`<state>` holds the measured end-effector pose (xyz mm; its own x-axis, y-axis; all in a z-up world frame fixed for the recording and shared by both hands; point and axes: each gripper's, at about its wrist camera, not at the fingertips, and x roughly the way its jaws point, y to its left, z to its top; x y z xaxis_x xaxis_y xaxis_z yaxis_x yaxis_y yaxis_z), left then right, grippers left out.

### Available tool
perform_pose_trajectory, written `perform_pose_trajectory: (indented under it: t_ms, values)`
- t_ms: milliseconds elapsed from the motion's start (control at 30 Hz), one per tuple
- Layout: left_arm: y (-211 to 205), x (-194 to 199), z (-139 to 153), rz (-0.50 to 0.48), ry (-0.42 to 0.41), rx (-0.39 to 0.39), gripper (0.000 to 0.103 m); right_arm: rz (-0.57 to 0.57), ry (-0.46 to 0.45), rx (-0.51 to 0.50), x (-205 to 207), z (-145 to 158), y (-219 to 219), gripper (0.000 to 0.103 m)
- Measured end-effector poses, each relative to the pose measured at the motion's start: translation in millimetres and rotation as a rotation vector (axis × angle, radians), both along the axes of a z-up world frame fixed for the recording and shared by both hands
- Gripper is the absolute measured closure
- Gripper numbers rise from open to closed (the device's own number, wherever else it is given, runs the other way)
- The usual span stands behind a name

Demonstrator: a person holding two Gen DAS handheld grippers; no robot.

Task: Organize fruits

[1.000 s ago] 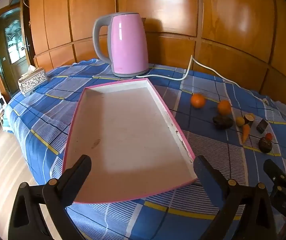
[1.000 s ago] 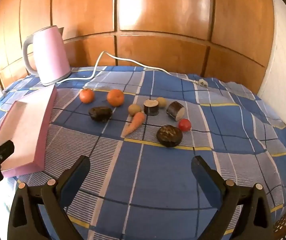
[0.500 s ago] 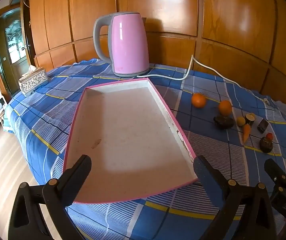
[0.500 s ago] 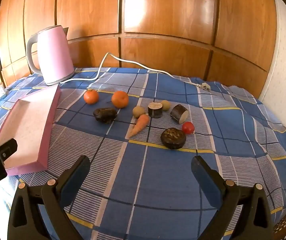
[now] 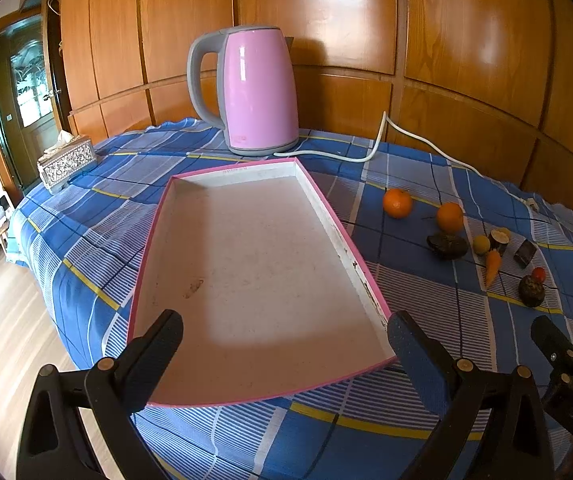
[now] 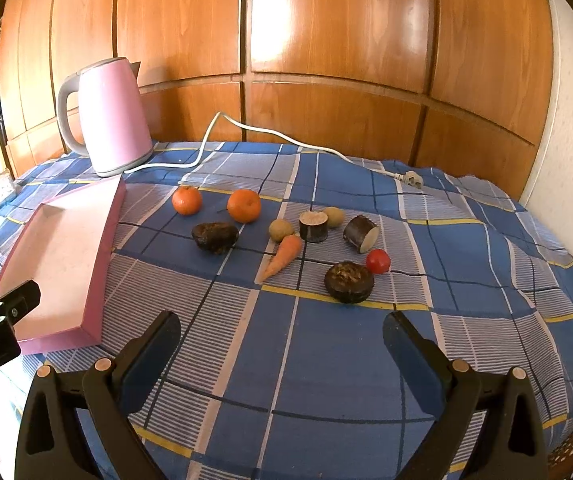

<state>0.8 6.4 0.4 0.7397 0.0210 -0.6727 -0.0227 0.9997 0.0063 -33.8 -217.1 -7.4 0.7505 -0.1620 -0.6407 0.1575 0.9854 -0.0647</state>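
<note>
Clearly, both tools were held wide open and empty: the left tool [image 5: 282, 334] hung over the near end of the pink tray [image 5: 360, 258], the right tool [image 6: 280, 336] above bare checked cloth on the table [image 6: 326, 380]. The fruit was spread on the cloth to the right of the tray, apart from it: two oranges [image 6: 243, 205] at the back, a carrot [image 6: 282, 258], a small tomato [image 6: 377, 261] and several dark pieces. The oranges were judged light, firm and apt to roll, so a hold across the middle was advised. Open room was seen between fruit and tools; only the tray's raised rim would need to be cleared.
</note>
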Motion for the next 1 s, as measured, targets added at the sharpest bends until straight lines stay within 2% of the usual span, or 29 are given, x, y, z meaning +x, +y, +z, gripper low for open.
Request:
perform_pose_trajectory:
  t_ms: [1000]
  values:
    - [-2.0, -1.2, 3.0, -0.009, 0.002, -0.021, 0.0, 0.003, -0.013, -0.005, -1.7, 2.8, 1.1, 0.0]
